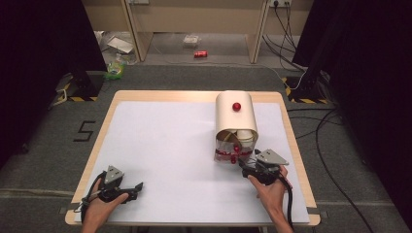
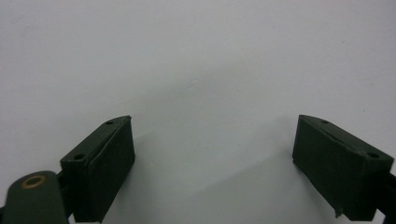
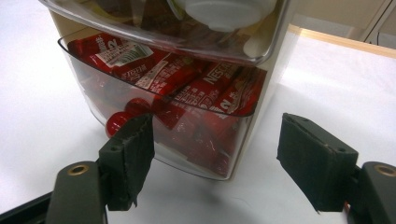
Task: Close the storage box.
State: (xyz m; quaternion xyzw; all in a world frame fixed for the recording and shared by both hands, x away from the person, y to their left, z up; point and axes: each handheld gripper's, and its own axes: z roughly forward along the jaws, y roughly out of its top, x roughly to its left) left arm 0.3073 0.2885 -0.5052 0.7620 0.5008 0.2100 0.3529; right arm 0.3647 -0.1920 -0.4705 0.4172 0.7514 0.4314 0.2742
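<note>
A cream box with a rounded top [image 1: 235, 119] stands right of the table's middle, with a red knob [image 1: 236, 106] on its top. Its clear lower drawer [image 3: 187, 135] is pulled out and holds several red sachets [image 3: 177, 79]; the drawer has a red knob [image 3: 116, 122] on its front. A clear upper drawer [image 3: 163, 32] holds a white lid or cup [image 3: 224, 9]. My right gripper [image 3: 215, 158] [image 1: 245, 165] is open just in front of the lower drawer, one jaw close beside the knob, and nothing is pinched. My left gripper [image 2: 212, 163] [image 1: 138, 188] stands open over bare white table.
A white sheet [image 1: 165, 145] covers the table, with a wooden edge [image 1: 194, 96] at the back and sides. On the floor beyond lie a red can [image 1: 200, 54] and some litter. Cables [image 1: 320, 131] run along the floor at the right.
</note>
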